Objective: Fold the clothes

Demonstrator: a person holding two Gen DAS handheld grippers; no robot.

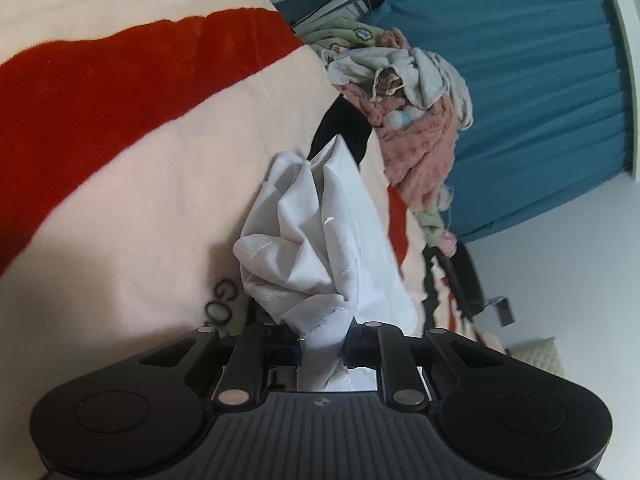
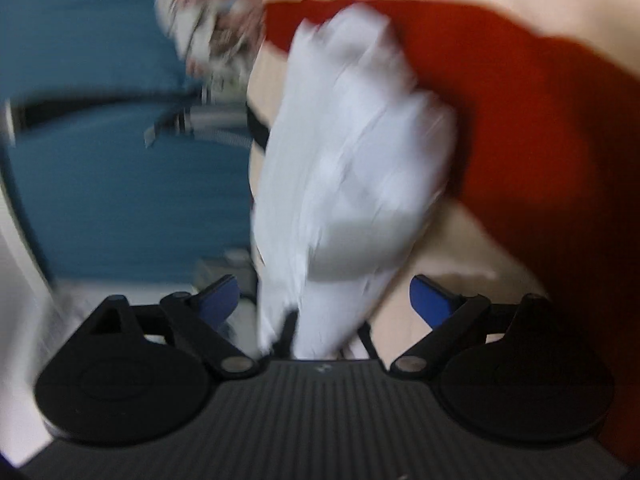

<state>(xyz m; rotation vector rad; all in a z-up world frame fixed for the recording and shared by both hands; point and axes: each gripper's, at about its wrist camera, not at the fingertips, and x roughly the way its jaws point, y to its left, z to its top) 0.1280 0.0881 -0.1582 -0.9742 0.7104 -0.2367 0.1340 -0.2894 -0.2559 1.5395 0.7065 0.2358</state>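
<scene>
A crumpled white garment lies bunched on a cream blanket with a broad red stripe. My left gripper is shut on the near end of this garment, and the cloth is pinched between its blue pads. In the blurred right wrist view the white garment hangs down the middle between my right gripper's fingers. That gripper stands wide open: its blue pads sit well apart on either side, and neither presses the cloth.
A pile of mixed clothes, pink, white and pale green, is heaped at the blanket's far edge. A black garment lies just beyond the white one. A blue curtain hangs behind the pile. A dark object lies at the blanket's right edge.
</scene>
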